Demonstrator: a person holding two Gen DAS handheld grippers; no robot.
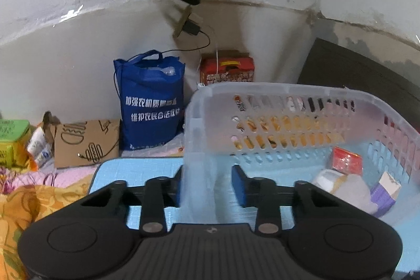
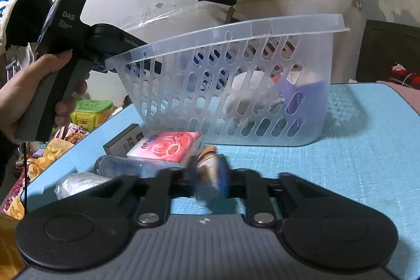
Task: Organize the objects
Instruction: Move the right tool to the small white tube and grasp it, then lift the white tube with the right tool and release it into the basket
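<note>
The right hand-held gripper (image 2: pixel 207 175) was smeared by motion blur at its fingertips, so the small striped thing (image 2: pixel 207 158) between them could not be identified, nor whether the pads truly touched it. Through the basket (image 2: pixel 236 85) wall, the contents showed only as pale and purple shapes. A bottle (image 2: pixel 118 165) and a crumpled bag (image 2: pixel 78 181) were partly hidden behind the gripper's linkage. A dark box (image 2: pixel 123 142) lay half covered by the tissue pack (image 2: pixel 165 146). In the left wrist view, the basket's corner wall hid one blue pad (image 1: pixel 178 185) of the left hand-held gripper (image 1: pixel 207 185).
</note>
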